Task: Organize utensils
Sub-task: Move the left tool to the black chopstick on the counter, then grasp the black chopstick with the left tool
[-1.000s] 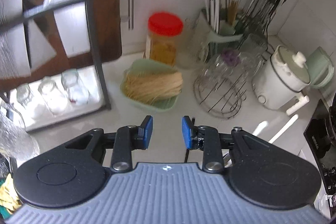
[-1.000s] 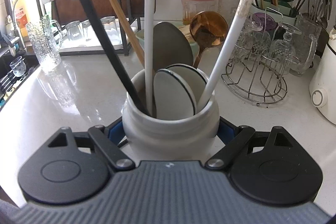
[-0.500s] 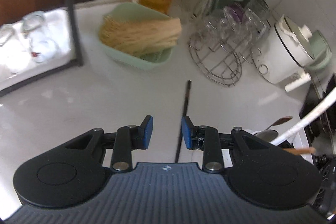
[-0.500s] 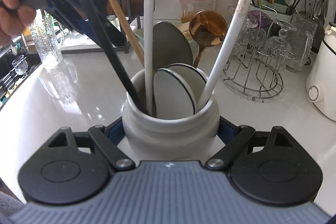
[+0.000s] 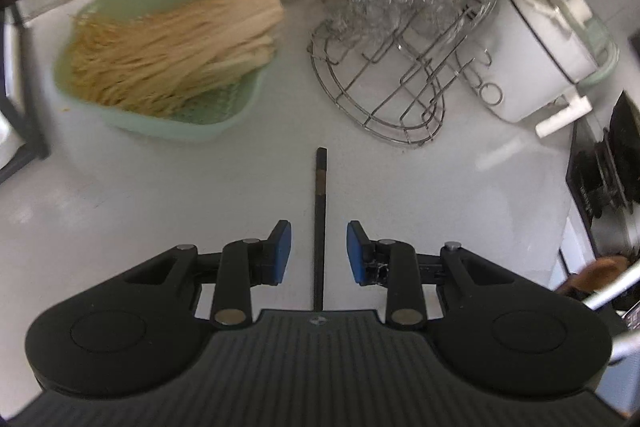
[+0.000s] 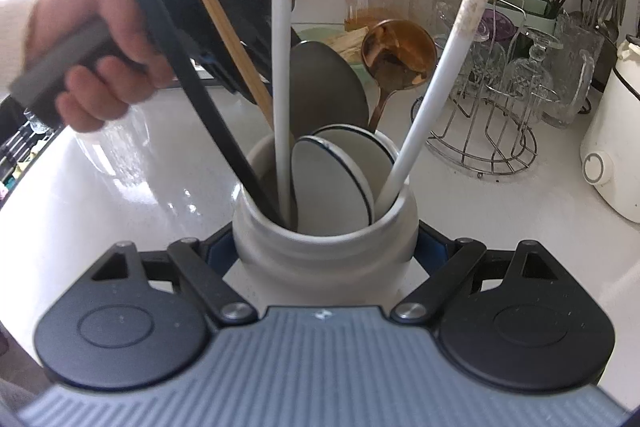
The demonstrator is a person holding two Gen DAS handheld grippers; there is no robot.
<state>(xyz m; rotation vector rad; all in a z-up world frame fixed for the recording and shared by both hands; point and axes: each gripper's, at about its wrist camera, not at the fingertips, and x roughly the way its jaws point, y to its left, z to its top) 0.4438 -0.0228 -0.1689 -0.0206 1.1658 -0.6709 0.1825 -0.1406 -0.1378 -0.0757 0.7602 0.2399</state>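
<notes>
Black and slim, the chopstick (image 5: 320, 227) lies flat on the white worktop (image 5: 160, 207), running straight between the blue pads of the left hand-held gripper (image 5: 319, 253). Its near end disappears under the gripper body, and its far end points toward the gap between the green basket (image 5: 160, 123) of pale noodles and the wire glass rack (image 5: 384, 99). The left pads stand apart on either side of the chopstick with clear white worktop showing between each pad and the stick, so this gripper is released and grips nothing. A brownish band marks the chopstick near its far end; the rest is dark and straight.

The right hand-held gripper (image 6: 325, 251) is clenched on the white ceramic crock (image 6: 324, 259), its blue pads pressed against both sides of the crock's shoulder. Standing in the crock are two white handles, a black handle, a wooden stick, a grey spoon, a copper-coloured ladle and white black-rimmed spoons. Left of the crock in the right wrist view, a hand (image 6: 92, 47) grips the handle of the left gripper.
</notes>
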